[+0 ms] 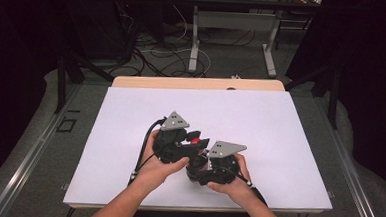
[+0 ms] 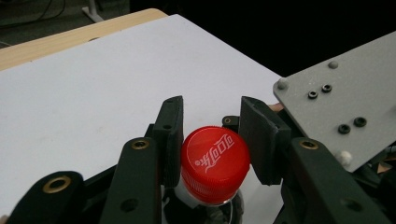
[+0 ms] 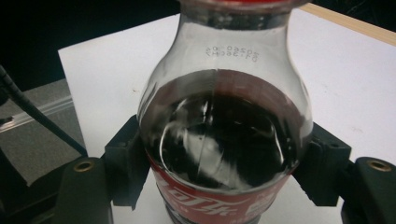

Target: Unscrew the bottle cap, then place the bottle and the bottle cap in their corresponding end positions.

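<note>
While my right tool (image 3: 219, 186) clamps the clear plastic cola bottle (image 3: 224, 135) upright on the white tabletop (image 1: 130, 115) and my left tool (image 2: 212, 140) pinches its red screw cap (image 2: 215, 163), I judge a careless twist could fizz cola over.

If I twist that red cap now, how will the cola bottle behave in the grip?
The bottle looks mostly full of dark liquid, so probably heavy. Its smooth clear wall may slip and turn in the right gripper. The ribbed cap should give the left gripper decent purchase.
</note>
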A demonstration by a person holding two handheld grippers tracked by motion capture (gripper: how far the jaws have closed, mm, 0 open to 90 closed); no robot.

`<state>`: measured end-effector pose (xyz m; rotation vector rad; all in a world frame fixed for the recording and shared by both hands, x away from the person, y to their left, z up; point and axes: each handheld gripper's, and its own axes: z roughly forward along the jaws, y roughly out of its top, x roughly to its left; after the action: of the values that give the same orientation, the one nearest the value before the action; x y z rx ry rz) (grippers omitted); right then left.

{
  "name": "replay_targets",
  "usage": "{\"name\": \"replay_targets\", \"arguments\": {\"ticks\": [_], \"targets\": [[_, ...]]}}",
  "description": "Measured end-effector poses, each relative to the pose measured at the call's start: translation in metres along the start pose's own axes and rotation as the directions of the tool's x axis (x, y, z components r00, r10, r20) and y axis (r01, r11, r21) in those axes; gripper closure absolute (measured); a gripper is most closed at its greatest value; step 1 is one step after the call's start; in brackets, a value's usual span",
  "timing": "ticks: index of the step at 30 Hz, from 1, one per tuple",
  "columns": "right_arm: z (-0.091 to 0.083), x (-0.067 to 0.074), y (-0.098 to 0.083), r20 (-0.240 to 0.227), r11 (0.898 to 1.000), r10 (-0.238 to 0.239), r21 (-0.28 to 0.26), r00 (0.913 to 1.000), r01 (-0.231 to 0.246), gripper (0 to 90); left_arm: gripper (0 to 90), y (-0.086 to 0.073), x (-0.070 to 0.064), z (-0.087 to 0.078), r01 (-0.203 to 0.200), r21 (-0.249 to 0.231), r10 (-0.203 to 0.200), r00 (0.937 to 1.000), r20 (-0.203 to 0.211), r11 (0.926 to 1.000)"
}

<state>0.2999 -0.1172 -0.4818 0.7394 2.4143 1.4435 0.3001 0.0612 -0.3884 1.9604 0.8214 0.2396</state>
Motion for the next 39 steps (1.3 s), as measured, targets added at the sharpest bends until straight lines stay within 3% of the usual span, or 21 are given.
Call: {"name": "replay_targets", "arguments": {"ticks": [13, 23, 31, 39], "targets": [[0.001, -0.005, -0.003, 0.027, 1.0, 0.009, 0.009, 0.9996, -0.01, 29.5, 61.1, 0.004, 0.013, -0.01, 0.033, -0.012, -0.033, 0.9989, -0.032, 0.9994], [0.0, -0.012, -0.004, 0.048, 1.0, 0.015, 0.011, 0.9987, -0.016, 29.5, 61.1, -0.003, 0.035, -0.014, 0.071, 0.007, -0.07, 0.994, -0.084, 0.9975], [-0.002, -0.021, -0.006, 0.093, 1.0, 0.03, 0.002, 0.9952, -0.03, 29.5, 61.1, -0.012, 0.049, -0.016, 0.087, 0.02, -0.084, 0.9889, -0.123, 0.996], [-0.005, -0.035, -0.004, 0.17, 0.999, 0.051, -0.013, 0.9841, -0.05, 29.5, 61.1, -0.026, 0.063, -0.025, 0.129, -0.033, -0.133, 0.9806, -0.144, 0.9911]]}}
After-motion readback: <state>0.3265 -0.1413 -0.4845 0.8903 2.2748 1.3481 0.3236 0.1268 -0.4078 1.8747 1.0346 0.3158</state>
